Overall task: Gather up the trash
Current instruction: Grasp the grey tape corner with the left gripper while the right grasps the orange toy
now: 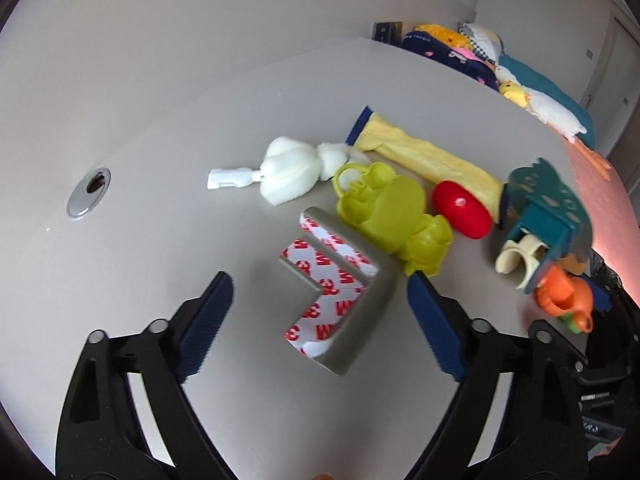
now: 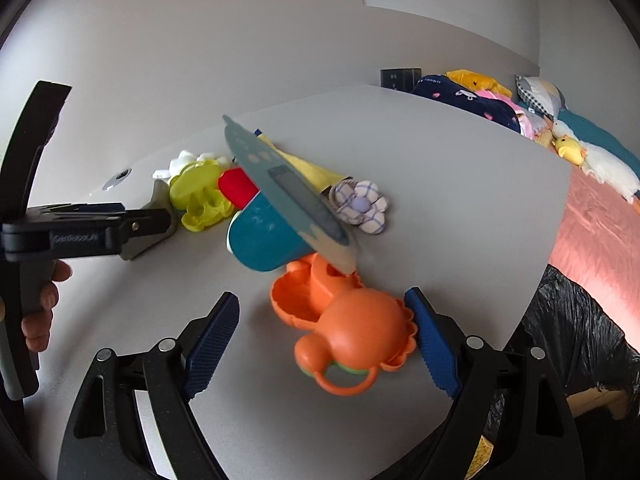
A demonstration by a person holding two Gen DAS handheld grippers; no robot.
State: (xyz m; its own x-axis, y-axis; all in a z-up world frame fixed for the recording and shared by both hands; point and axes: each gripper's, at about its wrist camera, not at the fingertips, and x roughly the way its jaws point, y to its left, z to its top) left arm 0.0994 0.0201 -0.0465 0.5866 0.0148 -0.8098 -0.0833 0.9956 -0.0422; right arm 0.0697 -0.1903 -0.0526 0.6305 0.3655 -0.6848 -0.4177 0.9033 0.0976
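In the left wrist view my left gripper (image 1: 320,284) is open, its blue pads on either side of a grey L-shaped corner guard (image 1: 340,304) with red-printed tape backing that lies on the grey table (image 1: 160,240). Beyond it lie a green plastic toy (image 1: 388,216), a white foam piece with a clip (image 1: 288,174), a yellow wrapper (image 1: 424,156) and a red oval piece (image 1: 462,208). In the right wrist view my right gripper (image 2: 322,304) is open around an orange plastic toy (image 2: 352,332) on the table, under a teal box (image 2: 272,236).
A black trash bag (image 2: 572,344) hangs off the table's right edge. A checked fabric flower (image 2: 360,204) lies by the teal box. A metal grommet (image 1: 86,196) sits in the tabletop at the left. A bed with plush toys (image 2: 576,152) stands behind the table.
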